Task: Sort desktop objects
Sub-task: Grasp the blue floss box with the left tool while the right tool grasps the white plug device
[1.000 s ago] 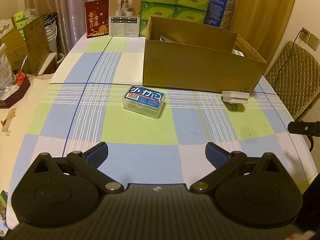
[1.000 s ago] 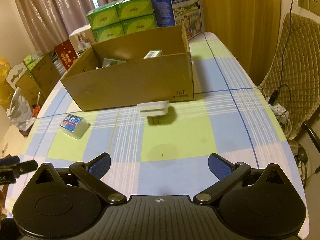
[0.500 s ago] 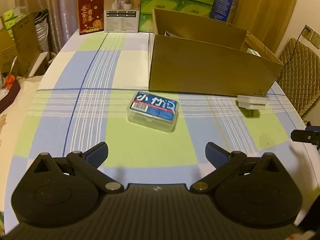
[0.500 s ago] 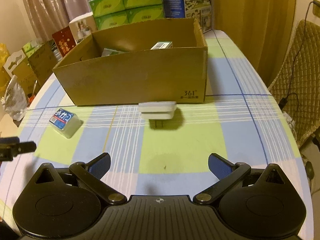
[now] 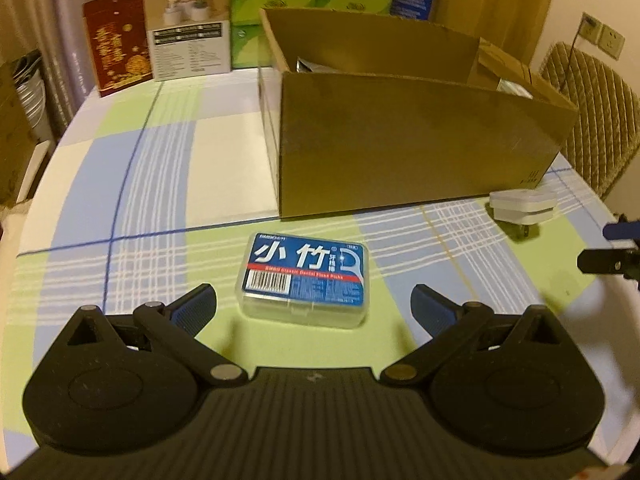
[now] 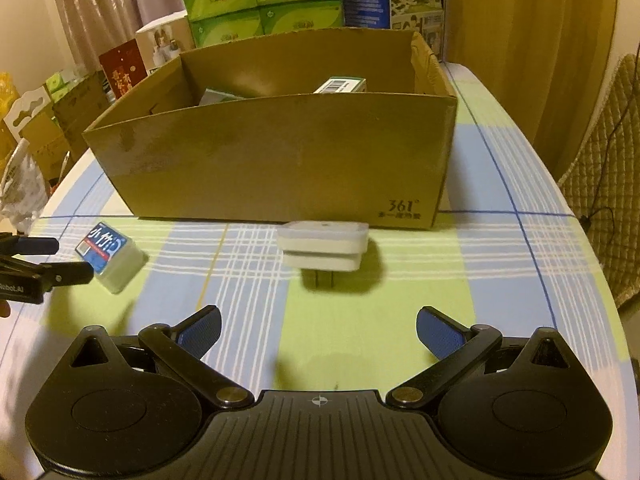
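Over the counter (image 5: 168, 184), both tools are hanging spread apart: left tool (image 5: 312, 300) lining up the floss box (image 5: 306, 278), needing descent and closing; right tool (image 6: 318, 330) facing the white plug (image 6: 323, 246).

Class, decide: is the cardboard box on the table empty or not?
Not empty. In the right wrist view, small packages show above the near wall of the open cardboard box.

The counter (image 5: 168, 184) wears a checked cloth of blue, green and white. On it sit an open cardboard box (image 5: 400, 148), a floss box (image 5: 306, 278) lying flat in front, a white plug (image 6: 324, 246) beside the box's front wall, and cartons (image 5: 188, 36) standing along the far edge.
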`<act>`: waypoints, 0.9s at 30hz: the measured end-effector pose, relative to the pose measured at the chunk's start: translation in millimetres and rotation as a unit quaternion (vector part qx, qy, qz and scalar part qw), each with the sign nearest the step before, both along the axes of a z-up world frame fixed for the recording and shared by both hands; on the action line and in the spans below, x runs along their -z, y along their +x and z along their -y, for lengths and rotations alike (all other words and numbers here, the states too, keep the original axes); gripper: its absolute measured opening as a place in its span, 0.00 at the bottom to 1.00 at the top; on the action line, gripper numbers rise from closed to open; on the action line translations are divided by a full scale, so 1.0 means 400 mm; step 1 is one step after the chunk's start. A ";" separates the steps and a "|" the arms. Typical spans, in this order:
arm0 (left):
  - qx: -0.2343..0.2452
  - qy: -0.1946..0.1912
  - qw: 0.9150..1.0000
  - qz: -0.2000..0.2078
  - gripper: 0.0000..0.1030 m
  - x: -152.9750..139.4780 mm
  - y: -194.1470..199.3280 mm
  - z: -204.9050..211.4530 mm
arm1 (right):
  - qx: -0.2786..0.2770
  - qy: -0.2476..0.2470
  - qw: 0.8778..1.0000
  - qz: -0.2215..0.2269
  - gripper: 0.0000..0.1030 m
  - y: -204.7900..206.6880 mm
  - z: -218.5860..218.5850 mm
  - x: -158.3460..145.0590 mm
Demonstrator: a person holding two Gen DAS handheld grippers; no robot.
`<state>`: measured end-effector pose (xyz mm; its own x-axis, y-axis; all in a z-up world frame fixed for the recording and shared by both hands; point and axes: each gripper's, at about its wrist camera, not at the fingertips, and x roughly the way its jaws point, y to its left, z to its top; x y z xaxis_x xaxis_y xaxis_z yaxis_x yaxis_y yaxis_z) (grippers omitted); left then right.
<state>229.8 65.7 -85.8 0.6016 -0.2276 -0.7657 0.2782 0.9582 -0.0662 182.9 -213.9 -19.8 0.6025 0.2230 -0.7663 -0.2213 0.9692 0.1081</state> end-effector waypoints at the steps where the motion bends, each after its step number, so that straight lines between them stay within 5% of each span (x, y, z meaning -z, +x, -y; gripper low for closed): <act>1: 0.002 0.001 1.000 -0.001 0.99 0.007 0.008 0.002 | -0.001 0.000 1.000 0.001 0.98 0.009 -0.002 0.004; 27: 0.015 0.012 1.000 -0.009 0.82 0.082 0.093 0.042 | 0.009 -0.010 1.000 0.002 0.94 0.190 -0.038 0.090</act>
